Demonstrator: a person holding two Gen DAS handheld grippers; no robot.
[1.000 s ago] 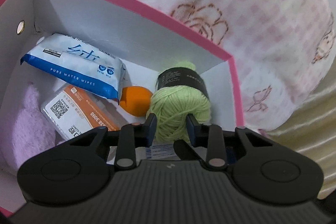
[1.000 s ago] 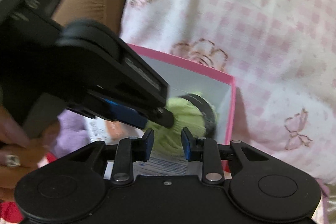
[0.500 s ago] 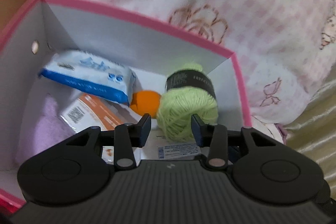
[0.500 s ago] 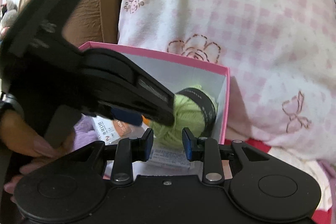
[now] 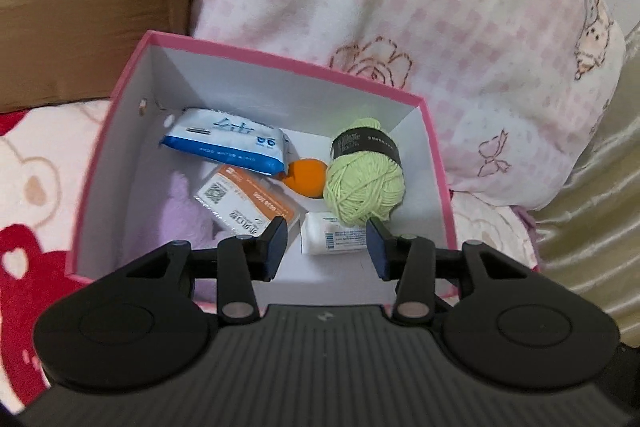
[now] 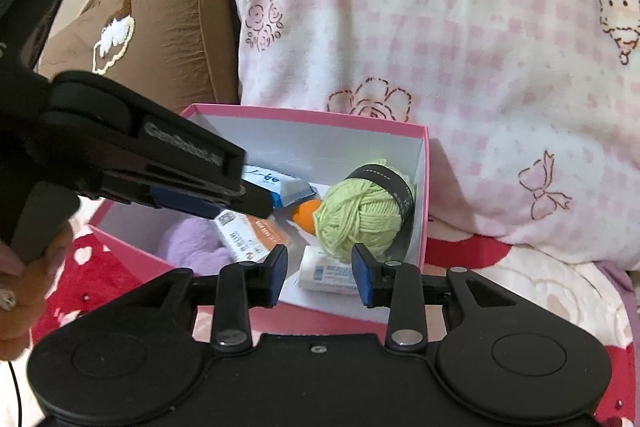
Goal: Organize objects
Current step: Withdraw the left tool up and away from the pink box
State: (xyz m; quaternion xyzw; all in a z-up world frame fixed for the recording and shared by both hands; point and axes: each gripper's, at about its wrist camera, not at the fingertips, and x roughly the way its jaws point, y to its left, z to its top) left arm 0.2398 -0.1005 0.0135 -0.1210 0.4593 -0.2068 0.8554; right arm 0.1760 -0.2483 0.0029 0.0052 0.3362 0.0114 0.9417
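Two cameras look down into one pink box

Each camera sits behind its own claw and looks forward and down, close to the pink box (image 5: 276, 61). The right camera also sees the left claw (image 6: 256, 201) from the side. Both views share the box, the green yarn ball (image 5: 364, 187) and the pink pillow (image 5: 440, 7).
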